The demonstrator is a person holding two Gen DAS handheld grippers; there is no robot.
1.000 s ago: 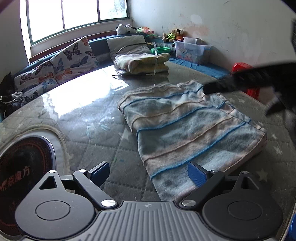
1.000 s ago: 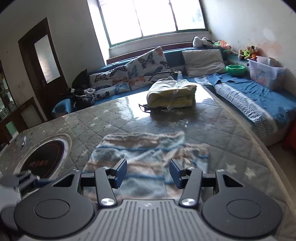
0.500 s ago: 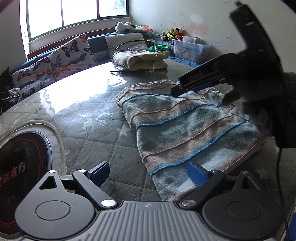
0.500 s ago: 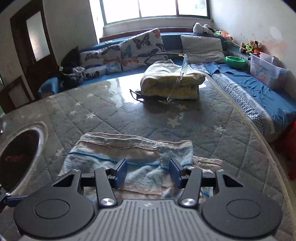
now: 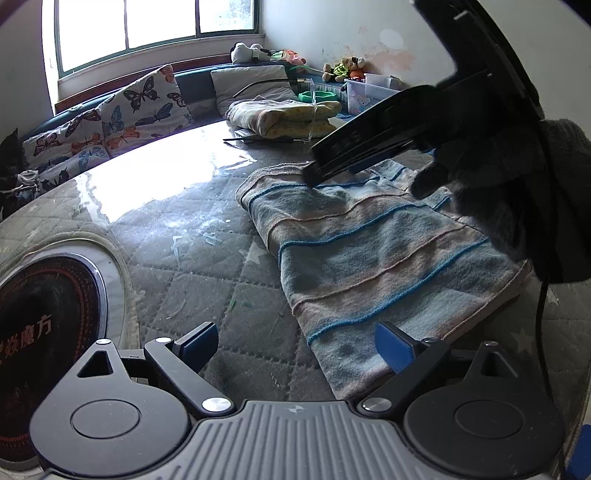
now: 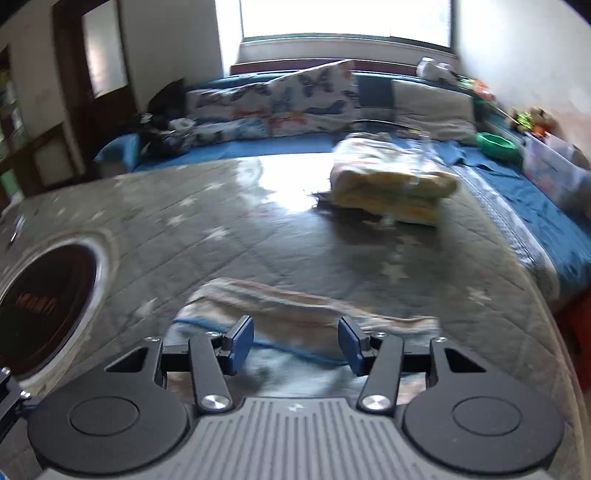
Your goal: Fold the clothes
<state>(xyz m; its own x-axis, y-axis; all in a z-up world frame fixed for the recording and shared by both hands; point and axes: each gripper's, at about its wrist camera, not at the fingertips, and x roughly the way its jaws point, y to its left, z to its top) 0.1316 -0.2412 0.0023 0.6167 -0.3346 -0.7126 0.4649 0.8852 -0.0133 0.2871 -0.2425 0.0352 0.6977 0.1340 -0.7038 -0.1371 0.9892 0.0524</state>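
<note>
A large round table [image 5: 207, 258] fills both views, covered by a grey quilted cloth with pale stars under a glossy clear sheet that mirrors the window [image 5: 155, 33]. Behind it a blue bench seat [image 6: 546, 206] curves along the walls, carrying butterfly-print cushions [image 5: 122, 110], a plain grey pillow [image 5: 251, 85], soft toys [image 5: 341, 68], a green bowl [image 6: 496, 144] and a clear plastic box [image 5: 373, 92]. A dark wooden door [image 6: 99, 70] stands at the left of the right wrist view. A round black cooktop [image 5: 48, 332] is set into the table at the left edge.

A folded yellow and cream blanket [image 5: 284, 116] sits at the far side of the table. The striped towel [image 5: 376, 254], blue and tan and folded into a rectangle, lies flat on the table nearer the cameras.

The left tongs [image 5: 297, 345] are spread wide, with the towel's near corner lying just beyond and between the blue pads, not gripped. The right tongs [image 6: 297, 345], held in a dark glove [image 5: 517, 192], are also spread; their tips come down at the towel's far edge, whether touching it cannot be told. The right wrist view is blurred.

Red Chinese characters show on the cooktop, the last two reading "魔方"; the first is cut off.
</note>
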